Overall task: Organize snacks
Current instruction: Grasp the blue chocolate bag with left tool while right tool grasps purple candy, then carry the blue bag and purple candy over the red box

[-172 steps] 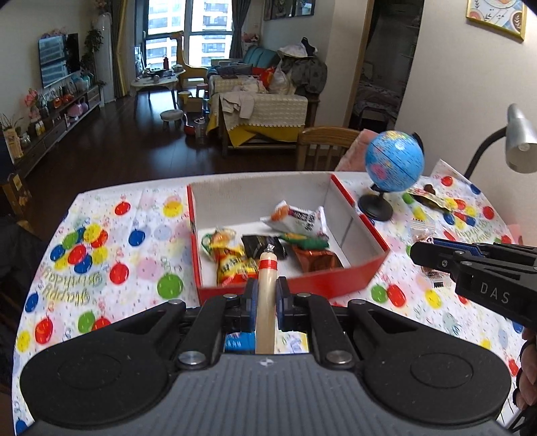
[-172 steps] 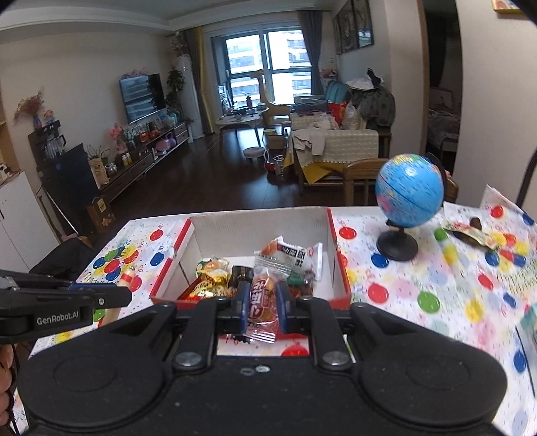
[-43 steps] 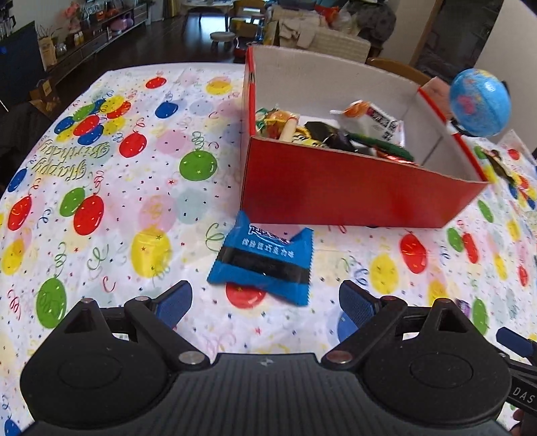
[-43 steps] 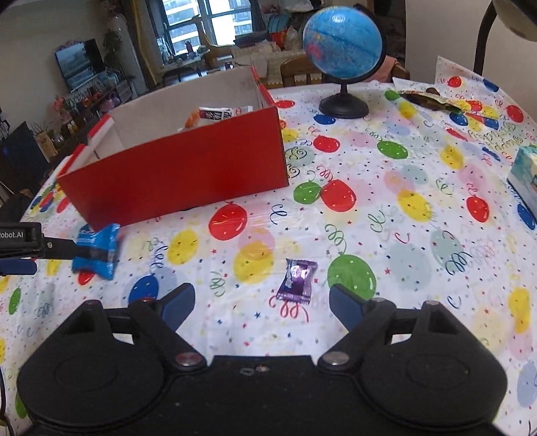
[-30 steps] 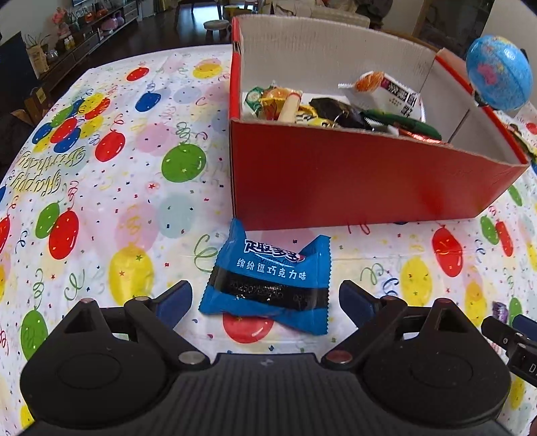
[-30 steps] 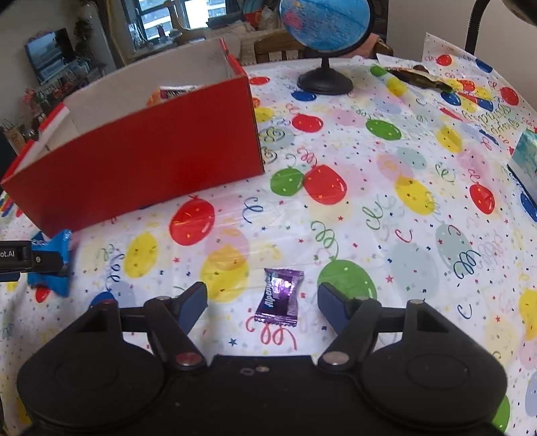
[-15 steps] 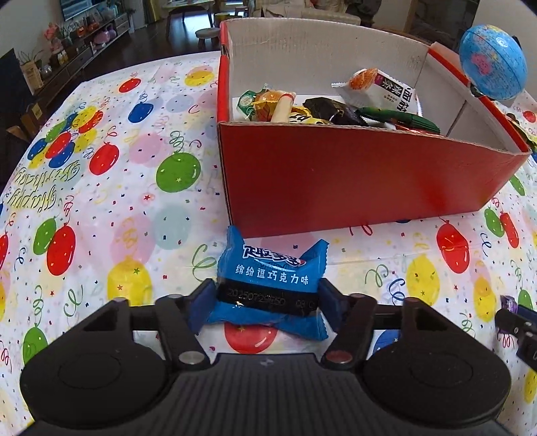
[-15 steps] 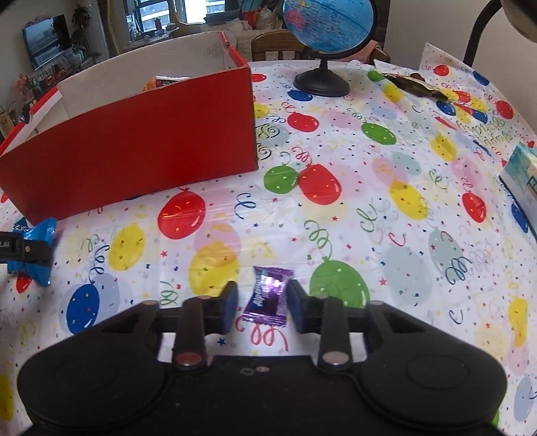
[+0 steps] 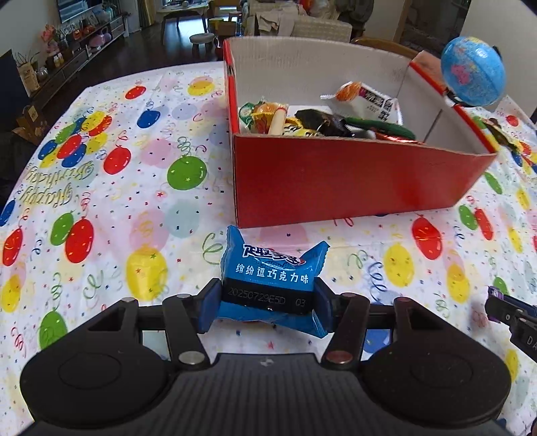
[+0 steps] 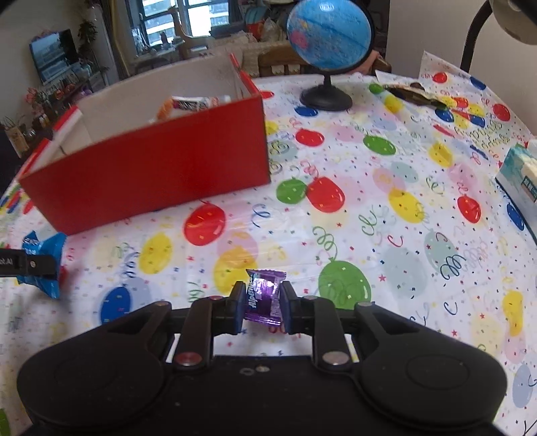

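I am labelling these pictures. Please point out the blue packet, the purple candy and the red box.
blue packet (image 9: 268,271), left wrist view, on its printed front.
purple candy (image 10: 263,298), right wrist view, on the middle of its wrapper.
red box (image 10: 161,174), right wrist view, on its red front wall.

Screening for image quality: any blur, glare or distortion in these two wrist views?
Left wrist: sharp, print on the blue packet legible; fisheye bows the red box. Right wrist: purple candy sharp, glare on its foil; slight blur on the blue packet at the left edge; globe soft.
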The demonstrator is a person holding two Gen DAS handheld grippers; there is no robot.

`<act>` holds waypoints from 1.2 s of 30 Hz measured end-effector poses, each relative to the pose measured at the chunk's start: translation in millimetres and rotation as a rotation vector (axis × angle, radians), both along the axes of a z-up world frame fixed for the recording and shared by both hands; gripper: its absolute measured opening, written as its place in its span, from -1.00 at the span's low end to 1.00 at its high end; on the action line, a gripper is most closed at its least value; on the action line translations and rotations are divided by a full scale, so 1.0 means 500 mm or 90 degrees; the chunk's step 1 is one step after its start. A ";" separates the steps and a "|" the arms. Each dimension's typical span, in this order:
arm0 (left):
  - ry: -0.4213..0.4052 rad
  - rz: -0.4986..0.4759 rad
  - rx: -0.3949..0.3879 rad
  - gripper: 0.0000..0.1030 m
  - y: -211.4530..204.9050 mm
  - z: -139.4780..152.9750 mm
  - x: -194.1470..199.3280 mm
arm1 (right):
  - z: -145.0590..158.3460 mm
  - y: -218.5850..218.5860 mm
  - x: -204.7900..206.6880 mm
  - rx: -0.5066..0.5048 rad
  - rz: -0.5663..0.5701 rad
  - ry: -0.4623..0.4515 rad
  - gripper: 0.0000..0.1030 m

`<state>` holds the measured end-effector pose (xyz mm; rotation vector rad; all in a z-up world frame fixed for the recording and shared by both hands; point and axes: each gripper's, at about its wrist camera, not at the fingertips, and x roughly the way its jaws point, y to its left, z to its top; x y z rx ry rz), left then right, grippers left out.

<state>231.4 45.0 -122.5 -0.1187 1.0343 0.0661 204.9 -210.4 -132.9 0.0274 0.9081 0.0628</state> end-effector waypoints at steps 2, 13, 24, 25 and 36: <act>-0.006 -0.001 -0.006 0.10 0.001 0.015 -0.015 | 0.016 0.001 -0.013 0.009 0.003 -0.008 -0.61; -0.046 -0.009 -0.024 0.10 0.011 0.101 -0.099 | 0.103 0.032 -0.085 0.057 0.033 -0.058 -0.61; -0.121 -0.022 -0.025 0.10 0.020 0.190 -0.158 | 0.185 0.086 -0.121 0.075 0.081 -0.110 -0.61; -0.129 -0.024 -0.023 0.10 0.018 0.198 -0.160 | 0.191 0.091 -0.121 0.077 0.087 -0.114 -0.61; -0.167 -0.038 -0.015 0.10 0.007 0.260 -0.133 | 0.259 0.136 -0.074 0.077 0.144 -0.151 -0.61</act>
